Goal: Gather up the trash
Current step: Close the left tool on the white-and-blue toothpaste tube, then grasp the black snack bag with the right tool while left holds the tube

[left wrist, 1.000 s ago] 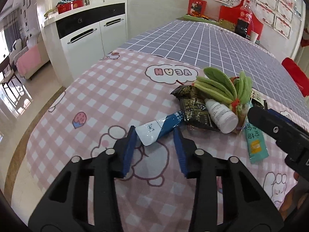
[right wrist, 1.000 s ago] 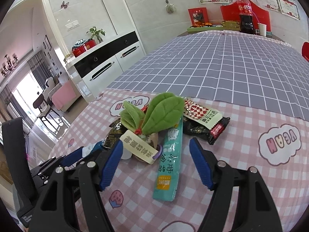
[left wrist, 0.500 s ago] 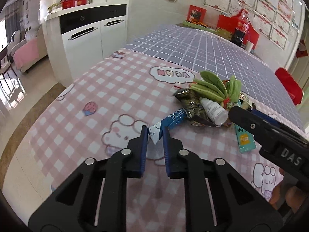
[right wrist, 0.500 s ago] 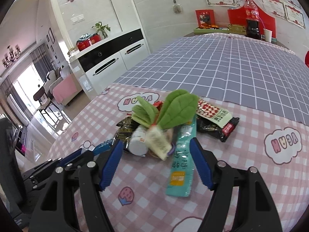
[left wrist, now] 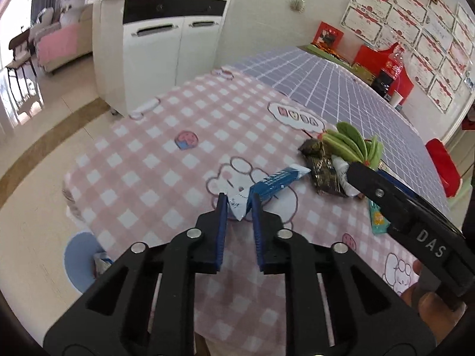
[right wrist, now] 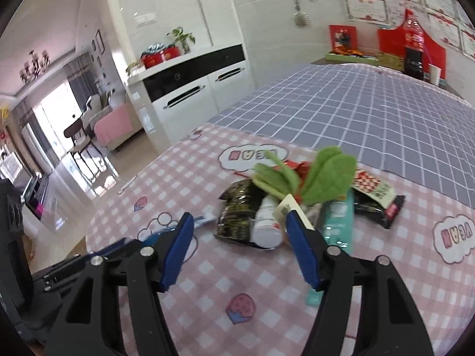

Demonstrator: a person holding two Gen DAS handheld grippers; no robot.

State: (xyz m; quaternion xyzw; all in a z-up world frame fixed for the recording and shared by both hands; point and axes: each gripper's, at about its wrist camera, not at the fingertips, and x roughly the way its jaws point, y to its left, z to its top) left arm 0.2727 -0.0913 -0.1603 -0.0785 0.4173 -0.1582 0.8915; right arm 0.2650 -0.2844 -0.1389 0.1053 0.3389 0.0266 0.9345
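Observation:
My left gripper [left wrist: 239, 204] is shut on the white end of a blue and white tube wrapper [left wrist: 276, 182] and holds it above the pink checked tablecloth [left wrist: 154, 160]. A trash pile lies beyond: a dark foil packet [right wrist: 237, 216], a white bottle [right wrist: 267, 222], a teal sachet [right wrist: 338, 225], a black snack wrapper [right wrist: 383, 204] and a green plush leaf toy [right wrist: 323, 175]. My right gripper [right wrist: 239, 227] is open, its jaws on either side of the foil packet and bottle, above them. It also shows in the left wrist view [left wrist: 394, 204].
A light blue bin [left wrist: 80, 264] stands on the floor below the table's near left edge. A white cabinet [left wrist: 154, 50] stands beyond the table. A cola bottle [right wrist: 414, 50] and a paper cup [right wrist: 435, 74] are at the far end of the grey checked cloth.
My left gripper closed on the tube wrapper's end and lifted it back toward the table's edge. My right gripper moved in closer over the foil packet and bottle, still open.

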